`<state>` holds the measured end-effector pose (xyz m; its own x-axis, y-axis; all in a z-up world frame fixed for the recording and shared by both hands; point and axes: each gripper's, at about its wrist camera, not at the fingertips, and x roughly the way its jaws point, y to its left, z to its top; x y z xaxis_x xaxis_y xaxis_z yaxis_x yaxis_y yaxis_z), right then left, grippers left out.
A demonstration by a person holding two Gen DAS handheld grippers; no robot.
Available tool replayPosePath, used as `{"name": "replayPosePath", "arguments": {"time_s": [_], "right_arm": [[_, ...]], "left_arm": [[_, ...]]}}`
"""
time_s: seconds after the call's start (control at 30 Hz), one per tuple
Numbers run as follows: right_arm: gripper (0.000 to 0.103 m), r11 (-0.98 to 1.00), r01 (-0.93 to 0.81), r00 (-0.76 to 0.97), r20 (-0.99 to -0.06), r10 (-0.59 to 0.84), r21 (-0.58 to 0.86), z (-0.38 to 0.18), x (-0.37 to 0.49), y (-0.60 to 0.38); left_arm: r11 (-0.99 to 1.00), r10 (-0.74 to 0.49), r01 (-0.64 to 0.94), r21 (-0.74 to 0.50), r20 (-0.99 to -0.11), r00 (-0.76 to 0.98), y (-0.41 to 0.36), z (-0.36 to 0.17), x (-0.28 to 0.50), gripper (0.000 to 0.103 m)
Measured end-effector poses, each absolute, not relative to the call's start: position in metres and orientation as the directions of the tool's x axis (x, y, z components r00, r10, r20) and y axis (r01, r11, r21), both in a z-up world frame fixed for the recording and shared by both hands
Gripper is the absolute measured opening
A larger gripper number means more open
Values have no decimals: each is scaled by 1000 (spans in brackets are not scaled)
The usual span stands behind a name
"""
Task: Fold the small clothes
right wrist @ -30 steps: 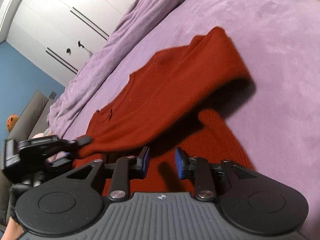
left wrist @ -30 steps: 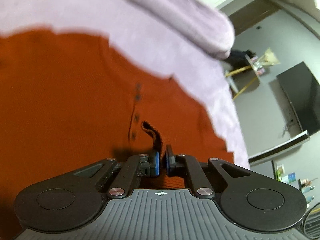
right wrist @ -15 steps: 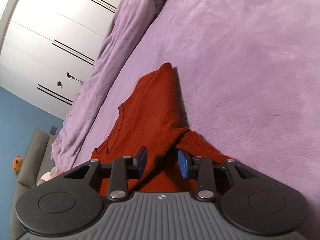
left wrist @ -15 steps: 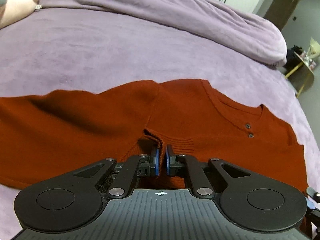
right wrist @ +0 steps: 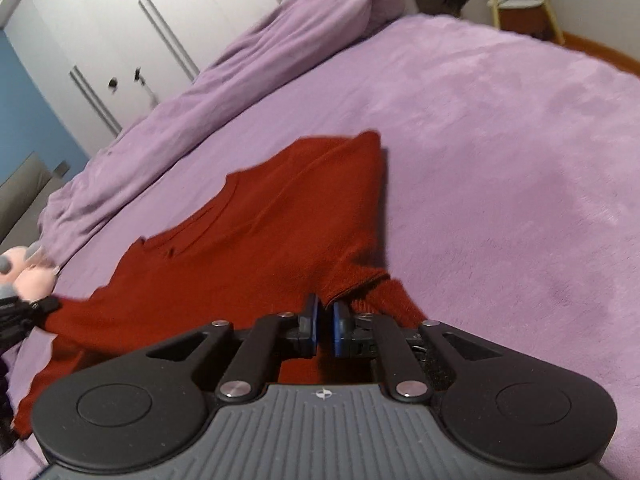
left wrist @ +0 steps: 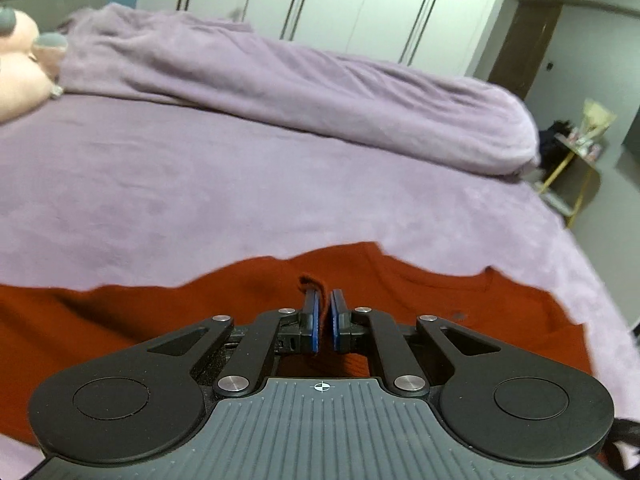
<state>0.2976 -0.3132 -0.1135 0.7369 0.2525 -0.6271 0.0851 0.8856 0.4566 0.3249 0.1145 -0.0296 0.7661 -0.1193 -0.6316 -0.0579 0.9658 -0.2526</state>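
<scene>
Nearest the right wrist camera, the right gripper [right wrist: 325, 322] is pinched on a ribbed cuff edge of the rust-red knit sweater [right wrist: 248, 248], its blue pads close together with cloth between them. The left gripper [left wrist: 324, 320] likewise has its pads nearly together, with a small tuft of the same sweater [left wrist: 420, 300] showing at the left pad's tip; it looks clamped on an edge, though how much cloth is caught cannot be seen.

The sweater lies on the purple bedspread [right wrist: 500, 152], spread leftward from the right gripper, with its collar and small buttons facing up and the right sleeve turned in over the body.

Both grips look shallow, on the very edge of the knit, so a quick pull could let the cloth slip out, and the plush bedspread may drag the lower layer and bunch the fold. Uneven pulling by the two tools would skew the crease.

Farther off, a rolled lilac duvet [left wrist: 320, 92] runs along the far side, a pink plush toy [left wrist: 16, 80] sits far left, and white wardrobe doors [left wrist: 340, 4] stand behind. Nothing lies on the bedspread near the sweater.
</scene>
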Motion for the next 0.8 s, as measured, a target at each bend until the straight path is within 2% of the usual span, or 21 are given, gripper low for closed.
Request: {"name": "replayPosePath", "arguments": {"time_s": [0.1,0.2,0.27,0.33,0.4,0.47,0.5,0.57,0.63,0.67,0.7,0.8], "right_arm": [[11,891,47,768,-586,256,451,-99,284,-321],[30,906,53,786,-578,222,420,-90,285,-329],[34,910,85,776,-600,196,406,-91,298,-331],[37,911,92,750,-630,202,402,-98,315,-330],[37,925,92,726,-660,191,370,-105,333,-323],[36,942,76,721,-671,174,326,-109,342,-314],[35,951,63,721,-673,168,304,-110,346,-310],[23,967,47,720,-679,141,250,-111,351,-301],[13,980,27,727,-676,116,197,-109,352,-293],[12,988,12,737,-669,97,157,-108,351,-288],[8,994,7,750,-658,69,113,-106,349,-284],[7,999,32,760,-650,-10,22,-108,345,-278]], "left_arm": [[975,-70,-94,-203,-675,734,121,-44,326,5],[962,-90,-121,-245,-702,706,131,-58,324,5],[952,-120,-128,-278,-723,680,133,-66,326,5],[938,-158,-130,-320,-733,662,134,-71,327,14],[931,-177,-127,-343,-727,663,135,-71,326,32],[912,-218,-127,-389,-724,654,137,-73,326,45],[903,-237,-124,-411,-718,654,139,-73,327,46],[903,-242,-121,-412,-722,648,136,-75,329,44],[918,-224,-113,-380,-731,644,131,-76,331,31],[928,-209,-107,-357,-738,642,127,-78,333,17],[934,-202,-99,-345,-733,649,125,-77,332,11],[950,-166,-77,-303,-698,697,117,-71,329,9]]}}
